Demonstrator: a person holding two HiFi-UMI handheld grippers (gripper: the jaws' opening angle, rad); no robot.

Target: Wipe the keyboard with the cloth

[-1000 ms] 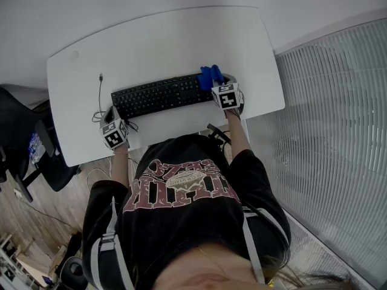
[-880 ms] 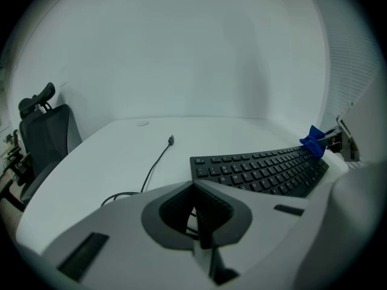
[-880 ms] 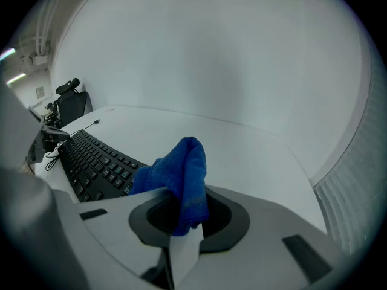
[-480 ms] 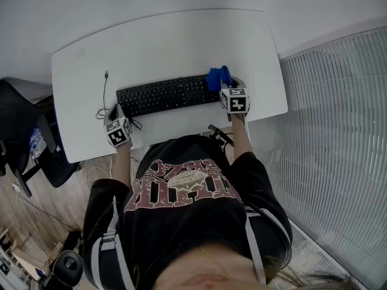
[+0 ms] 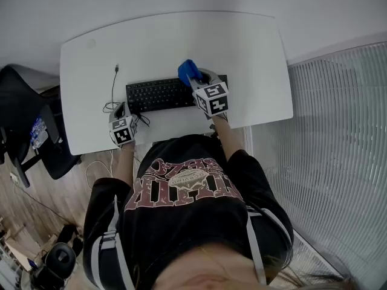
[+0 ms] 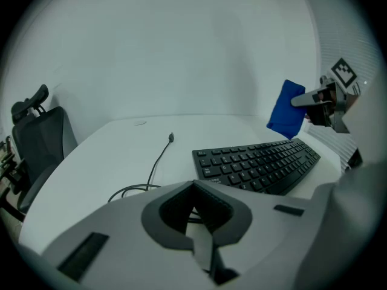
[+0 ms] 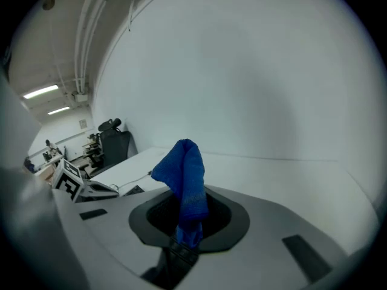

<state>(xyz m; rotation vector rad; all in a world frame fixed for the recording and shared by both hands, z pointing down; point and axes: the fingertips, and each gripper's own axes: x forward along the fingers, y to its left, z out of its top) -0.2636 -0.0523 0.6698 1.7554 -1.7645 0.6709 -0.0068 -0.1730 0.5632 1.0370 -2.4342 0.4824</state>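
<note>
Right gripper view: right gripper (image 7: 183, 246) clamped on a blue terry cloth (image 7: 184, 177), with the fabric standing up in a fold out of the closed jaws.
Left gripper view: left gripper (image 6: 199, 246) closed with nothing between the jaws, held low at the near left of the desk, just beside the keyboard's left end.
Cloth position: up in the air over the far edge of a black full-size keyboard (image 5: 158, 94), right of its middle; apparently clear of the keys, judging from the left gripper view.
Key relation: keyboard below and to the left of the cloth, long axis running left to right, roughly parallel to the desk's near edge; right gripper much nearer the keys than the left.
Next move (judgement): lower the cloth onto the keys, then sweep along the long axis.
Cable: thin black lead (image 6: 158, 162) looping off the keyboard's left end, plug lying loose on the desk.
Surface: white desk with a curved far edge (image 5: 169, 38).
Room: pale wall behind; black office chair (image 5: 24, 110) to the left; ribbed pale panel (image 5: 338, 132) to the right.
</note>
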